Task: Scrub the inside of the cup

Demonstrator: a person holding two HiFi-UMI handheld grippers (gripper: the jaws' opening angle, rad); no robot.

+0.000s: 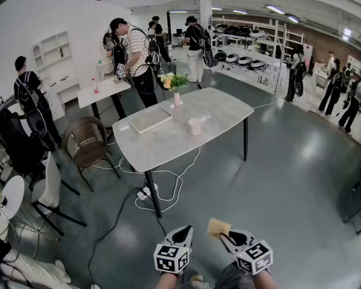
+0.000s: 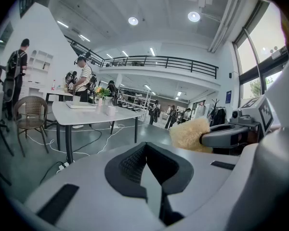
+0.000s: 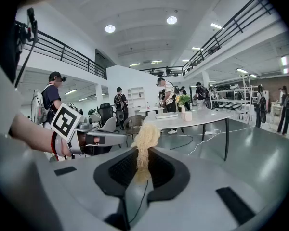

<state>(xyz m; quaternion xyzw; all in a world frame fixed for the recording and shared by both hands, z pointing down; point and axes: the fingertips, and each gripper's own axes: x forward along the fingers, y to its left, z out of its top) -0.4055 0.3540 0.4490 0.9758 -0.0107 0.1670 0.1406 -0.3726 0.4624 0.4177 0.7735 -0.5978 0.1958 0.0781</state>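
Right gripper [image 1: 224, 235] jaws clamped on fluffy tan sponge [image 3: 145, 137]. Left gripper [image 1: 185, 232] jaws together, empty. Pale pink cup [image 1: 194, 126] on far grey table [image 1: 216, 116].

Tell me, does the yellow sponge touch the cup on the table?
Apart. In the head view the sponge sits in the right claw, and open floor separates it from the cup on the table.
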